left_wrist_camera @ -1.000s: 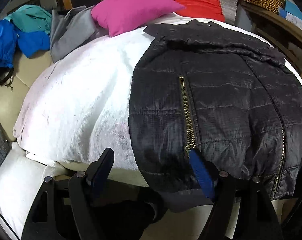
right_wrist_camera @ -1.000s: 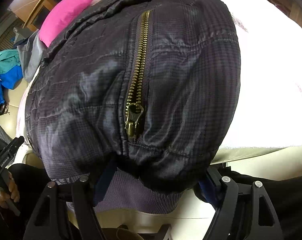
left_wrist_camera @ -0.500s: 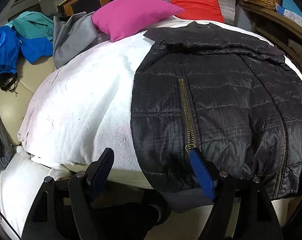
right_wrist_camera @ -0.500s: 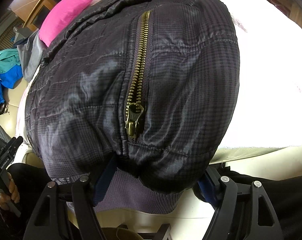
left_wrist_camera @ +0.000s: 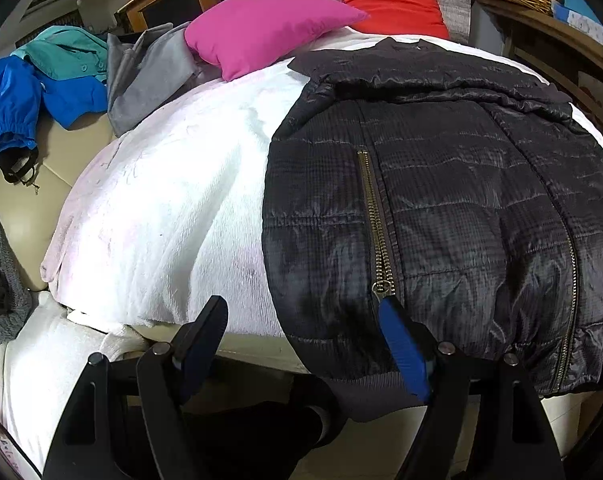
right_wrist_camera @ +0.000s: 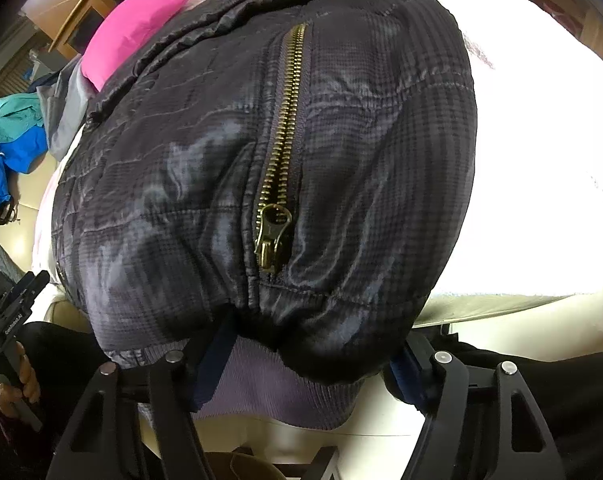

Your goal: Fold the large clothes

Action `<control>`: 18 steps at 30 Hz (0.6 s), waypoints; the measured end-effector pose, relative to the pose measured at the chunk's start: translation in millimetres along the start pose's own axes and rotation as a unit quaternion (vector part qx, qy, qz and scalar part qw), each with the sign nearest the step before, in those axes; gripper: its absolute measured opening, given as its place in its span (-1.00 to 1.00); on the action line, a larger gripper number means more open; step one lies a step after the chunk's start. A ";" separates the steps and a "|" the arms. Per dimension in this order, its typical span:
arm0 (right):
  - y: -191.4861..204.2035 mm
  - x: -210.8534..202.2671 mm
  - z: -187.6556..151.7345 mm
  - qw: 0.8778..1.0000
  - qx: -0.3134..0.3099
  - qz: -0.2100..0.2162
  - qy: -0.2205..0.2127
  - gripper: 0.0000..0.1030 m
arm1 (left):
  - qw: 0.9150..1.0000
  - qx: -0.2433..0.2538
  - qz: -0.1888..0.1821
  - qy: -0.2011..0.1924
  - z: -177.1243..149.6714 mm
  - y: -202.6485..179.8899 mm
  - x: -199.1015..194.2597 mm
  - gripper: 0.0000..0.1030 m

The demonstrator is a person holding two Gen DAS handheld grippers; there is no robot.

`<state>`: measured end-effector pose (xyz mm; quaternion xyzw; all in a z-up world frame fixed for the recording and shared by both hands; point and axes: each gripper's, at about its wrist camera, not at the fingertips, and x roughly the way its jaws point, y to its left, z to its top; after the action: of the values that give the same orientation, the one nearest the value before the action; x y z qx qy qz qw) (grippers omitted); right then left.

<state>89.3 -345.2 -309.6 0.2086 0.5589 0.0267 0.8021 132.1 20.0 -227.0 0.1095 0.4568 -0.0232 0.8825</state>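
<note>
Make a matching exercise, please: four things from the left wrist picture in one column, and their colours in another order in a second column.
Things:
1. quilted jacket
2. pillow beside the grey garment
3. towel under the jacket
4. cushion at the far wall

Colours:
A. white
B. red
C. black
D. pink

Pairs: 1-C, 2-D, 3-A, 4-B

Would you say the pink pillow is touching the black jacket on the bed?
Apart. In the left wrist view, a strip of white bedcover shows plainly between the pink pillow and the black jacket; the pillow's near corner stops short of the jacket's collar edge.
</note>
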 end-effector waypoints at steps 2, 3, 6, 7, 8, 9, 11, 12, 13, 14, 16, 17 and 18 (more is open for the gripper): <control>0.0 -1.2 -0.6 1.000 0.000 0.001 0.000 0.42 | 1.000 0.002 0.002 0.001 -1.0 -1.2 -0.5 0.53; -0.2 -1.8 -0.9 1.000 0.000 0.002 0.000 0.42 | 1.000 0.003 0.004 0.002 -1.7 -1.9 -0.5 0.53; -1.9 -3.3 -1.2 1.000 0.000 0.004 0.001 0.41 | 1.000 0.003 0.006 0.011 -4.2 -3.6 1.1 0.53; -3.1 -3.6 -1.0 1.000 0.000 0.005 0.002 0.41 | 1.000 0.001 0.005 0.016 -4.9 -3.7 2.1 0.53; -4.5 -4.1 -0.6 1.000 0.001 0.006 0.002 0.41 | 0.999 -0.007 -0.004 0.031 -6.5 -2.4 5.9 0.53; -5.4 -4.4 -0.5 1.000 0.002 0.007 0.003 0.41 | 0.999 -0.015 -0.011 0.041 -7.6 -1.8 8.4 0.53; -6.6 -4.6 -0.2 1.000 0.003 0.009 0.004 0.41 | 0.994 -0.048 -0.045 0.086 -12.2 4.0 22.1 0.53; -8.6 -3.4 1.3 1.000 0.003 0.010 0.005 0.41 | 0.989 -0.069 -0.062 0.112 -15.5 7.5 31.0 0.53; -9.4 -3.4 1.5 1.000 0.004 0.012 0.006 0.41 | 0.985 -0.085 -0.075 0.129 -18.2 10.4 37.9 0.53; -10.3 -3.0 2.1 1.000 0.004 0.014 0.007 0.41 | 0.982 -0.096 -0.085 0.140 -20.4 12.4 42.9 0.53; -12.3 -2.3 1.3 1.000 0.006 0.022 0.012 0.41 | 0.975 -0.121 -0.098 0.158 -22.9 18.7 53.1 0.53; -12.6 -2.1 0.4 1.000 0.004 0.025 0.014 0.35 | 0.972 -0.130 -0.108 0.162 -23.3 21.6 56.9 0.53; -11.9 -2.7 -0.8 1.000 -0.001 0.025 0.014 0.26 | 0.968 -0.140 -0.119 0.168 -23.8 24.6 61.2 0.53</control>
<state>85.3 -356.5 -311.9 0.2213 0.5648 0.0507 0.7934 152.0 52.7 -285.7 -0.0684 0.6070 -0.0453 0.7905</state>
